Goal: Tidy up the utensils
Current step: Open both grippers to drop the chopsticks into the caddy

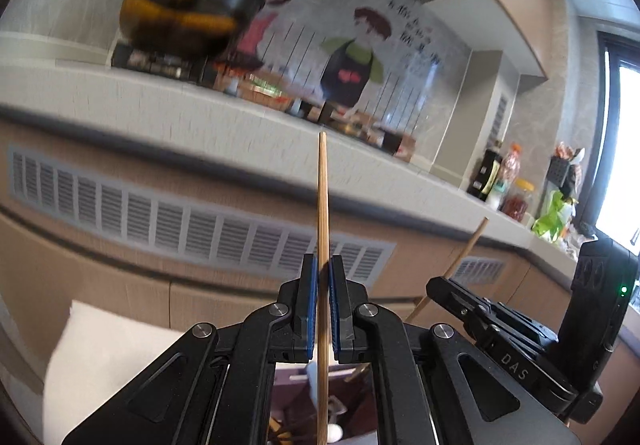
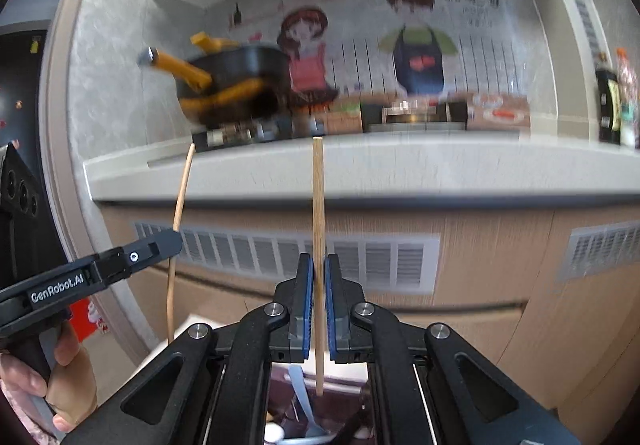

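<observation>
My left gripper (image 1: 323, 277) is shut on a wooden chopstick (image 1: 323, 213) that stands upright between its blue pads. My right gripper (image 2: 319, 277) is shut on a second wooden chopstick (image 2: 318, 213), also upright. In the left wrist view the right gripper (image 1: 434, 285) shows at the right with its chopstick (image 1: 468, 249) slanting up. In the right wrist view the left gripper (image 2: 176, 239) shows at the left, held by a hand (image 2: 60, 373), with its chopstick (image 2: 180, 205). Below both grippers a dark purple box (image 2: 340, 381) holds several utensils, among them a pale blue spoon (image 2: 304, 405).
A kitchen counter (image 2: 360, 173) runs across ahead, with vented cabinet fronts (image 2: 280, 257) below it. A black pan with orange handles (image 2: 236, 81) sits on the stove. Bottles (image 2: 614, 101) stand at the counter's right end. A white surface (image 1: 100, 357) lies at lower left.
</observation>
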The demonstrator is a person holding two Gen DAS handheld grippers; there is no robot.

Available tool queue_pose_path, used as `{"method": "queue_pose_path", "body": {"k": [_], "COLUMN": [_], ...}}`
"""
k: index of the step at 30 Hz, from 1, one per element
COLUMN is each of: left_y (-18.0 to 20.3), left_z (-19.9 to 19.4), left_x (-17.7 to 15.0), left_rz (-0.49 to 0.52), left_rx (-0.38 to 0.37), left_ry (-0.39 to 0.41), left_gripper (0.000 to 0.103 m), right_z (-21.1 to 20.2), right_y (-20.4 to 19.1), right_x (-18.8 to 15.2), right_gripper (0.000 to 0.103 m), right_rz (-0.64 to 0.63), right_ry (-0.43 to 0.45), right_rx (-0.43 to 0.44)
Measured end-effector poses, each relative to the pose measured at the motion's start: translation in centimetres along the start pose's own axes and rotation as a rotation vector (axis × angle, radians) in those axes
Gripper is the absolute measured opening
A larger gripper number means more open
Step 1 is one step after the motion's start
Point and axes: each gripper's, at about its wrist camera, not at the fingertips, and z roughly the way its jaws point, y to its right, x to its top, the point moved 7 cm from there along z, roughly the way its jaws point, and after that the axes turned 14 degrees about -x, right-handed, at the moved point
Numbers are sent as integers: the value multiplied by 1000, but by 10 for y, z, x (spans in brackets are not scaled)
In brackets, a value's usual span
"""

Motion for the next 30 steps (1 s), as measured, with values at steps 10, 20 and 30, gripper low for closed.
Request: {"method": "queue_pose_path", "body": {"k": [10,20,30], "left_y": [-13,-30,-17], "left_z": [27,39,-9], "left_x": [-28,-111,-142], "left_rz": [48,49,-14], "left_rx": [50,148,216], "left_ry": [24,-150,-283], "left_gripper": [6,6,52], "right_z": [5,29,9], "right_y": [7,7,3], "right_x": [-12,-90,-128], "right_gripper": [5,5,70], "right_rz": [-28,-63,-58], "right_ry": [-43,-248,-360], "right_rx": [2,2,17]}}
